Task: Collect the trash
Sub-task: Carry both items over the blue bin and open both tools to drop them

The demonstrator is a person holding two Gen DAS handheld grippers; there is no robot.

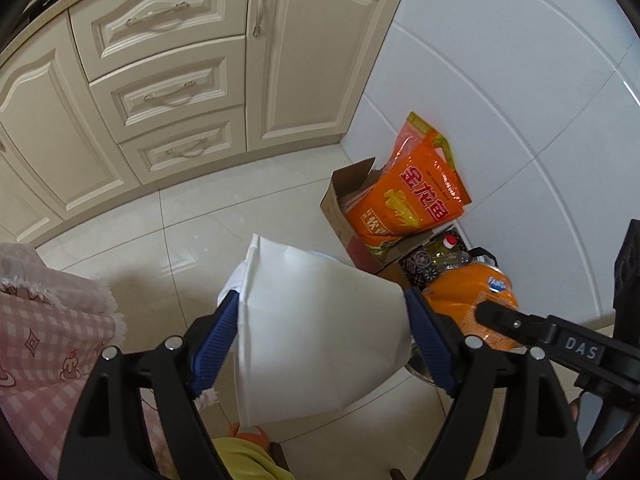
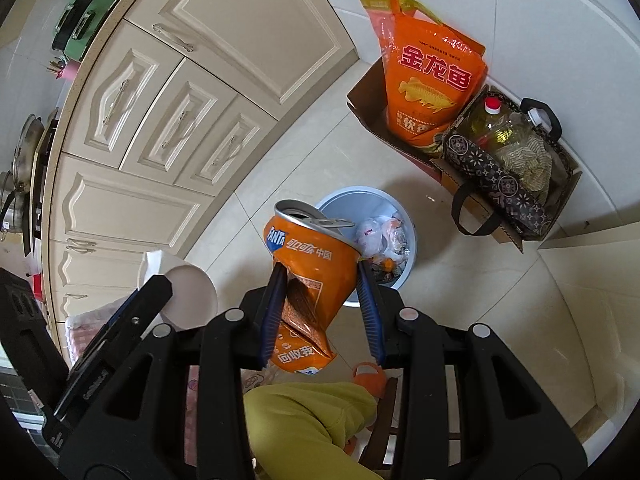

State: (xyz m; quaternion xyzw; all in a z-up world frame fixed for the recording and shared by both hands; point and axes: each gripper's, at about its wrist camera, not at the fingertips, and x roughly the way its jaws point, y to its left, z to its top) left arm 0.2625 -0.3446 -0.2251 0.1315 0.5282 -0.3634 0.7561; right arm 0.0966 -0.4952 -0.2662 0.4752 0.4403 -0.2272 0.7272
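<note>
Both hands are at the drop-off step. The right gripper [image 2: 320, 300] is clamped on a crushed can [image 2: 312, 264] just over the bin [image 2: 404, 216]; the left gripper [image 1: 320, 344], fingers wide, pinches a paper cup [image 1: 316, 320] nearby. Next, I judge, centre each over the bin and let go.

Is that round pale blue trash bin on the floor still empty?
No, the round pale blue trash bin already holds crumpled wrappers and white wads, seen past the crushed orange soda can.
</note>
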